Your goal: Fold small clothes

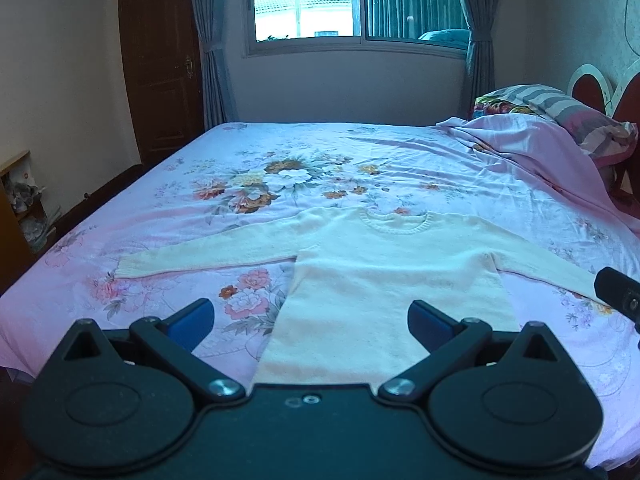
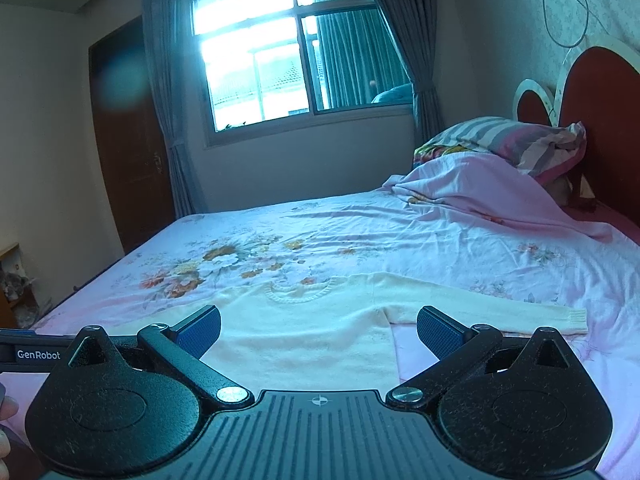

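Observation:
A small cream knit sweater (image 1: pixel 384 276) lies flat and face up on the bed, both sleeves spread sideways, collar toward the window. It also shows in the right wrist view (image 2: pixel 316 332). My left gripper (image 1: pixel 311 322) is open and empty, held above the sweater's hem at the bed's near edge. My right gripper (image 2: pixel 319 330) is open and empty, held above the sweater's right side near the right sleeve (image 2: pixel 500 308). Neither touches the cloth. Part of the right gripper shows at the left wrist view's right edge (image 1: pixel 620 292).
The bed (image 1: pixel 360 152) has a pink floral sheet. A rumpled pink blanket (image 1: pixel 532 140) and striped pillows (image 1: pixel 568 108) lie at the right by the red headboard (image 2: pixel 592 92). A window (image 1: pixel 352 0), curtains and a brown door (image 1: pixel 160 64) are beyond. A shelf (image 1: pixel 20 200) stands at left.

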`<action>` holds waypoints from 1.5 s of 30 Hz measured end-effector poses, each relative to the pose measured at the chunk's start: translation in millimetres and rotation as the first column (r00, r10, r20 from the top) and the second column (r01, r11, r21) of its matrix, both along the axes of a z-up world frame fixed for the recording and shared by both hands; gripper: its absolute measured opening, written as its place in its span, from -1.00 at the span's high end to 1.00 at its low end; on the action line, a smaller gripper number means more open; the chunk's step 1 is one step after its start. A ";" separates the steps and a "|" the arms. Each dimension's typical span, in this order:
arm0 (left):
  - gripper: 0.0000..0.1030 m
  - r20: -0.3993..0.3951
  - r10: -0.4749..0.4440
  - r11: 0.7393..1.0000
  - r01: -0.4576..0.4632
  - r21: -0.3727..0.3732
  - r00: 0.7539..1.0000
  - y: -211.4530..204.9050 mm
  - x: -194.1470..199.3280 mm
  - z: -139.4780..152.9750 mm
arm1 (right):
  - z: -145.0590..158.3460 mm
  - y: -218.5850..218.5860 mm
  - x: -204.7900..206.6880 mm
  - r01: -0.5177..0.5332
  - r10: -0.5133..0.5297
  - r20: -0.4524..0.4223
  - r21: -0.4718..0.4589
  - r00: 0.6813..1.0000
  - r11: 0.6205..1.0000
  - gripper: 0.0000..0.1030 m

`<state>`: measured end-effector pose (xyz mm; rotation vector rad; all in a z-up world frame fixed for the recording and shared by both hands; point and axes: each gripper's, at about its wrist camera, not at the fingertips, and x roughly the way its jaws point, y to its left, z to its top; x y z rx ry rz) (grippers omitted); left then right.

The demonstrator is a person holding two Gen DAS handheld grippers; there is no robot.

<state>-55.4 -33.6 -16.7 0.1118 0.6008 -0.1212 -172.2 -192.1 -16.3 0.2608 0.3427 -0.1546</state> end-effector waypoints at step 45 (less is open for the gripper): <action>-0.97 -0.008 0.057 0.997 -0.056 0.048 0.998 -2.0 4.8 -3.9 | -11.9 0.8 7.3 -0.025 0.024 -0.027 -0.003 0.999 1.000 -1.00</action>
